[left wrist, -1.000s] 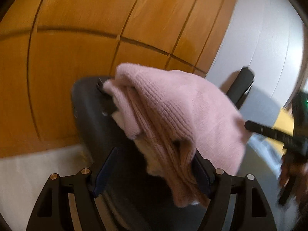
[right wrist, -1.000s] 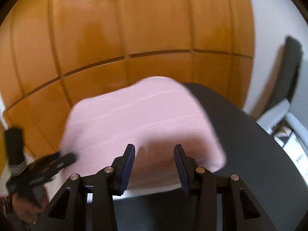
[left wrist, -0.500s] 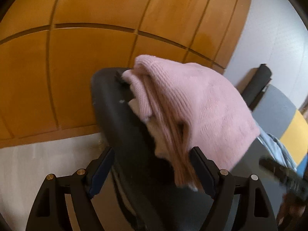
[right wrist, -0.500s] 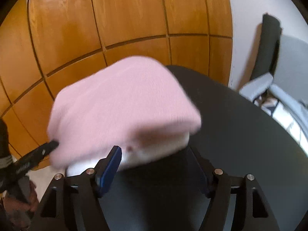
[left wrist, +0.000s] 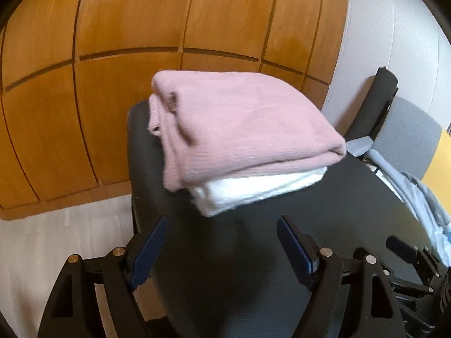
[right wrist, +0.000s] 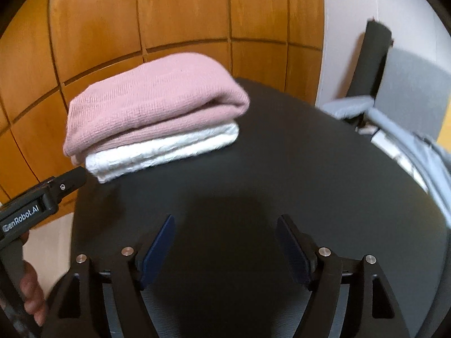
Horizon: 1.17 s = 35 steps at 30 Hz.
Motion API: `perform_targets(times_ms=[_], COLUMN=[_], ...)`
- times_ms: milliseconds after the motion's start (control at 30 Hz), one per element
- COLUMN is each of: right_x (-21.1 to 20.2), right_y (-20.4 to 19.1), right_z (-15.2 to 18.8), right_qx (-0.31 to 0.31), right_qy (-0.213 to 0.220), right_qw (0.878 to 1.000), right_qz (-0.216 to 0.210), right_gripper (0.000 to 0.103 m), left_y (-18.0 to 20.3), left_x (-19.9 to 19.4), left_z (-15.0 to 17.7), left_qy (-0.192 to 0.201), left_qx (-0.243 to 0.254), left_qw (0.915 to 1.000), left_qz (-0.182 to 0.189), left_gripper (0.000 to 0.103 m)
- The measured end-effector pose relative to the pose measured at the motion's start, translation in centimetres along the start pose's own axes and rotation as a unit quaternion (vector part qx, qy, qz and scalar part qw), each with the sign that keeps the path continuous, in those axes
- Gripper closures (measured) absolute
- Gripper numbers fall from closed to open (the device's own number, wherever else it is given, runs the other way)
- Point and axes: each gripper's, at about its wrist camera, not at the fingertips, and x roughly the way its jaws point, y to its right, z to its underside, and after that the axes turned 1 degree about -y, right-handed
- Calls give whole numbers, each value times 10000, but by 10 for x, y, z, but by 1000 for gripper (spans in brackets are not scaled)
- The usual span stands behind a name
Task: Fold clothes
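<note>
Nothing is held between the spread jaws of the left gripper (left wrist: 221, 246); the right gripper (right wrist: 225, 242) jaws are opening, empty. At twelve o'clock, a soft ribbed pink sweater (left wrist: 239, 124) is stacked on a fluffy white towel (right wrist: 163, 152) on the smooth black table (right wrist: 282, 174). Blue clothes (left wrist: 422, 197) are heaped at three o'clock.

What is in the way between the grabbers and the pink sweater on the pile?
Nothing visible. Only bare black table lies between the right gripper, whose jaws are opening and empty, and the pink sweater on the white garment. The left gripper is also clear.
</note>
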Motion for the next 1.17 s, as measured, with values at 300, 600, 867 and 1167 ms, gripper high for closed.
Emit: perform_targets(times_ms=[300, 600, 867, 1167], right_x=[9, 36, 34, 32], right_y=[6, -1, -4, 5], right_z=[-19, -20, -18, -16], right_qx=[-122, -267, -352, -139], right_qy=[486, 107, 202, 205], right_qw=[9987, 9994, 9988, 9994], right_qz=[-4, 179, 286, 235], right_gripper=[26, 26, 26, 26], left_y=[15, 13, 31, 28], left_x=[30, 36, 22, 25], left_z=[-3, -3, -3, -3], left_qy=[-315, -291, 13, -45], left_qx=[-172, -297, 116, -52], left_qw=[9983, 9973, 9968, 9971], left_qz=[-460, -612, -791, -754], left_gripper=[23, 23, 23, 30])
